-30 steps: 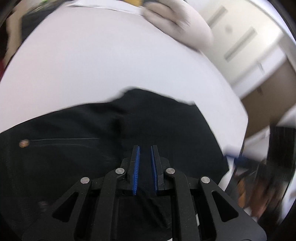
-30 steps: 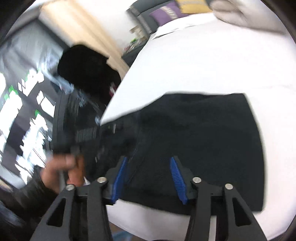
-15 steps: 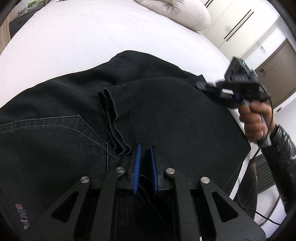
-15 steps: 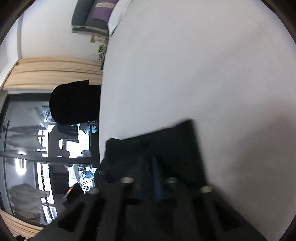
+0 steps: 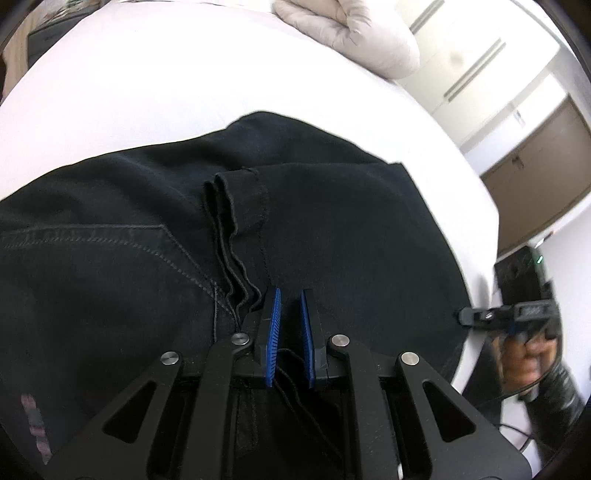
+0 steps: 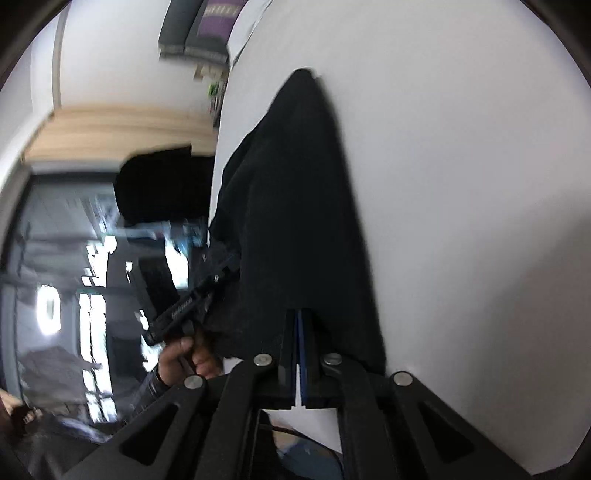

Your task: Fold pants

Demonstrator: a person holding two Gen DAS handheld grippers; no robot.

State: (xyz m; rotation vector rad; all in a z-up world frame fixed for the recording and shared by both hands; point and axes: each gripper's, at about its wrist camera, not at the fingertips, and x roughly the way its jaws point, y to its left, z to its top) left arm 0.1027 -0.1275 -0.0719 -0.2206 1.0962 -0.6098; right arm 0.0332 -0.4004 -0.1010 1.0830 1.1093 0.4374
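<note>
- Jaws of the left gripper stand nearly together over the black pants; loose threads from the hem run between the blue pads, but whether cloth itself is pinched I cannot tell.
- Jaws of the right gripper have just been closing and are now pressed together, with the edge of the pants right at their tips; whether the pads actually pinch that edge the right wrist view does not show.
- Pants lie on the white bed, near its front edge; the leg end, with its stitched hem, is laid back over the seat part, where a back pocket seam shows.
- Progress, as I judge it: at least one fold across the length looks done, since the hem lies on top of the upper part. The bundle is wide and its hem layers are ragged, so another fold, or some squaring-up and smoothing, seems left.
- Right hand and its gripper show at the bed's edge in the left wrist view.
- Further out: a pale pillow at the far side of the bed, and cupboard doors beyond.
</note>
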